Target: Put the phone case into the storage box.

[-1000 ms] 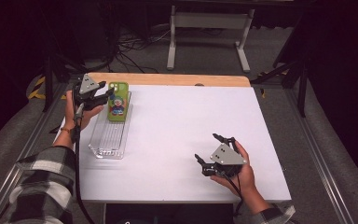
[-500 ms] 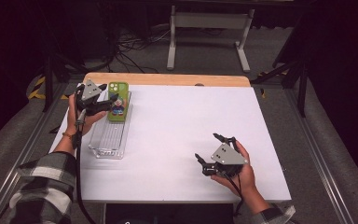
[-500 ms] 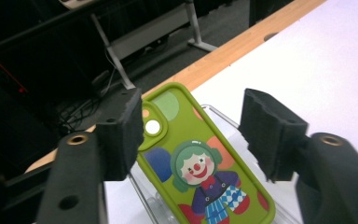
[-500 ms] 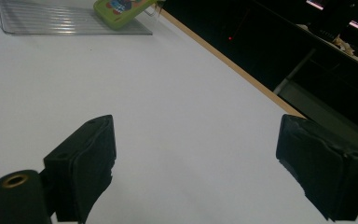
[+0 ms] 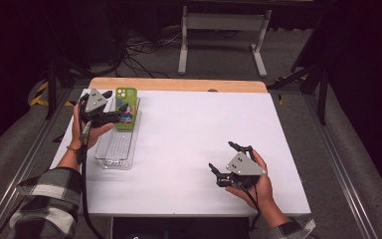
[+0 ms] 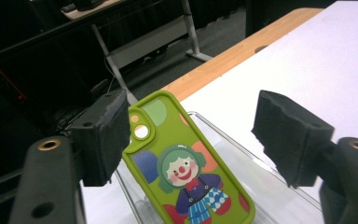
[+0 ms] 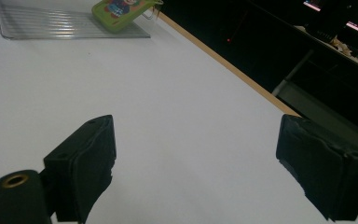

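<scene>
The green phone (image 5: 126, 108) with a clown printed on its case lies propped in the far end of the clear plastic tray (image 5: 115, 149), its camera end resting up on the tray's far rim. The tray sits near the left edge of the white table (image 5: 194, 129). The left gripper (image 5: 113, 113) hovers at the phone, and its jaws have just been opening; in the left gripper view (image 6: 193, 140) they stand apart, one pad close beside the phone's camera corner, the other well clear, neither pressing on it. The right gripper (image 5: 225, 160) is held low over the table's near right part, well apart from the tray, its jaws spread wide with nothing between them (image 7: 196, 163)
</scene>
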`<state>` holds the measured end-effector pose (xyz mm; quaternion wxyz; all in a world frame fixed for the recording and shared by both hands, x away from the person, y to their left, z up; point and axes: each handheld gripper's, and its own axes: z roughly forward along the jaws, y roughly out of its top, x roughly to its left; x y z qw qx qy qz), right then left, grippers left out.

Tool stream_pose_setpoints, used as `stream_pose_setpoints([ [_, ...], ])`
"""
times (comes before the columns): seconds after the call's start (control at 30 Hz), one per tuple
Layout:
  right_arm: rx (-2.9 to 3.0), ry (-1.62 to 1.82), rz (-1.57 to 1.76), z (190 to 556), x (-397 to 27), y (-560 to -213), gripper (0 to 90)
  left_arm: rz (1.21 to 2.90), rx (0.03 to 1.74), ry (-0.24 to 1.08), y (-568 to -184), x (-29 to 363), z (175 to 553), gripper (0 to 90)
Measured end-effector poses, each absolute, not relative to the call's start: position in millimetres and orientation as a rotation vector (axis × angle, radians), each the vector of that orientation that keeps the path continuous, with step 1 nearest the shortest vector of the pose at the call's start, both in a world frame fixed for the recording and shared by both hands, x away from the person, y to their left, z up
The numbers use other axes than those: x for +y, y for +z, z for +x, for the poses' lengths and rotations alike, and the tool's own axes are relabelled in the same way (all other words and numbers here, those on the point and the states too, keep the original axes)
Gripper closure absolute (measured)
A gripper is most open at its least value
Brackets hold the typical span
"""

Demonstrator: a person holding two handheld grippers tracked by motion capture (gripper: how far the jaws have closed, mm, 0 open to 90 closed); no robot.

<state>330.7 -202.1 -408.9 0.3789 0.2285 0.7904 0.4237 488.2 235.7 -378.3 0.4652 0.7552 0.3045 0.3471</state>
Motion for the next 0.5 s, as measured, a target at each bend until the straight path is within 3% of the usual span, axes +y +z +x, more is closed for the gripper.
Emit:
stream_pose_setpoints([
  [0.5,2.007,1.093,0.586,330.0,-203.5,-407.0,12.8,1.807,0.714,0.858,-373.8,232.3,472.7,16.3],
])
